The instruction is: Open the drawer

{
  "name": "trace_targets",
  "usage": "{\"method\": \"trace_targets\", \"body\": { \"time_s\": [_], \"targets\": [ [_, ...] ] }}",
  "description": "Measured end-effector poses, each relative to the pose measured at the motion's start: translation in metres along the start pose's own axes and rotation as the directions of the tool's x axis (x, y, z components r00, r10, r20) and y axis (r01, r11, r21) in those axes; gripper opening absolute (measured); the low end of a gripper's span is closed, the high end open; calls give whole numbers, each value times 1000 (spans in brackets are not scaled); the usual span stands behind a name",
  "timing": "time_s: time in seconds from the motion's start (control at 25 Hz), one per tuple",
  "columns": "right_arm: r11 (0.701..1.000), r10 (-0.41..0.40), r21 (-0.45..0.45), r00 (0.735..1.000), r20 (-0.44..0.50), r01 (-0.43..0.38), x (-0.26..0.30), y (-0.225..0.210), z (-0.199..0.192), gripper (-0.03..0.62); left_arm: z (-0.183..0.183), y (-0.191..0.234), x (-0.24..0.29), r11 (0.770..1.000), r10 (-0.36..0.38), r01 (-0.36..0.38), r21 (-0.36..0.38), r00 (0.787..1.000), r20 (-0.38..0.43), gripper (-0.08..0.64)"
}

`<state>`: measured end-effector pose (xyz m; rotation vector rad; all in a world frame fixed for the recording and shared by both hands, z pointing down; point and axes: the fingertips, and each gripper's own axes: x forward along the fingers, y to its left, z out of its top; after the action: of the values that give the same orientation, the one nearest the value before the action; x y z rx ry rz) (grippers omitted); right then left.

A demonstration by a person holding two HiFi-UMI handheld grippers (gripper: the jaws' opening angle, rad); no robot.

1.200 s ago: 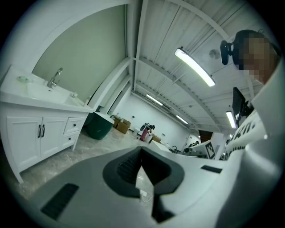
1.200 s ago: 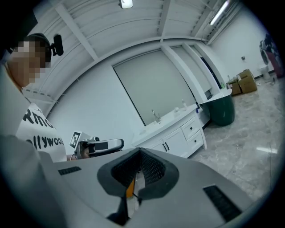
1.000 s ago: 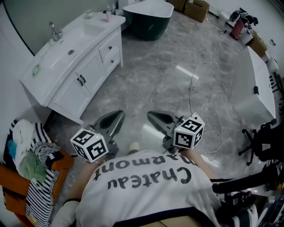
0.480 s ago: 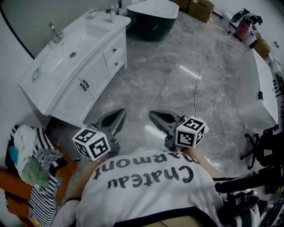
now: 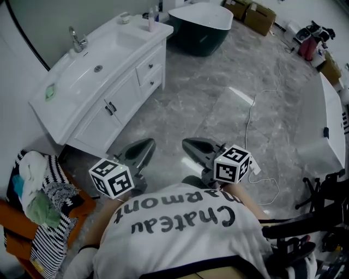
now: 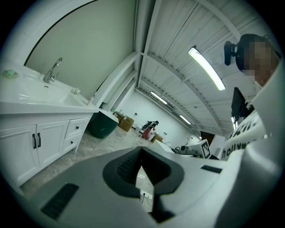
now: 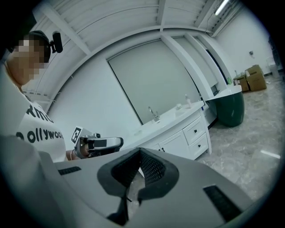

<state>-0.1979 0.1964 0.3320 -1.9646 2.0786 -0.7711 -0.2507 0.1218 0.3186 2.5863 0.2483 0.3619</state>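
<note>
Along the left wall stands one white vanity cabinet [image 5: 117, 38] with a moulded basin top and one chrome faucet [image 5: 78, 39]. Its front carries two cabinet doors [image 5: 124, 95] with dark handles side by side. At the far end, two small drawers are stacked one over the other: the upper drawer [image 5: 148, 66] and the lower drawer [image 5: 153, 82]. Each has one dark knob, and both sit shut, flush with the front. One dark green freestanding tub [image 5: 199, 24] sits just beyond that end of the vanity, near its corner. Two cardboard boxes [image 5: 260, 15] stand farther back.

Two hand-held grippers show near the bottom of the head view, well apart from the vanity. The left gripper [image 5: 146, 145] has its jaws closed tip to tip with nothing between them. The right gripper [image 5: 190, 145] is likewise fully closed and empty.

Grey marble floor [image 5: 207, 92] lies wide and bare between the grippers and the drawers. One white cable [image 5: 248, 117] trails across the floor on the right and ends near the right gripper. One long white tub [image 5: 330, 117] edges the right side. One heap of laundry [image 5: 38, 201] crowds the lower left, beside the near end of the vanity.
</note>
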Motion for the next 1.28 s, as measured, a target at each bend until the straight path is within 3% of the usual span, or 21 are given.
{"method": "trace_targets", "body": {
  "time_s": [0.12, 0.36, 0.96, 1.28],
  "targets": [
    [1000, -11, 10, 1000, -13, 11, 1, -11, -3, 3, 0, 6, 6, 999, 9, -9, -39, 1000, 2, 9],
    [999, -19, 51, 1000, 1, 19, 8, -34, 4, 3, -3, 15, 21, 999, 27, -28, -34, 999, -26, 9],
    [997, 79, 24, 993, -85, -78, 51, -118, 66, 3, 51, 65, 97, 991, 116, -114, -69, 993, 28, 9],
    [986, 163, 0, 976, -141, -164, 85, -168, 105, 3, 70, 96, 136, 973, 207, -199, -119, 977, 57, 9]
  ]
}}
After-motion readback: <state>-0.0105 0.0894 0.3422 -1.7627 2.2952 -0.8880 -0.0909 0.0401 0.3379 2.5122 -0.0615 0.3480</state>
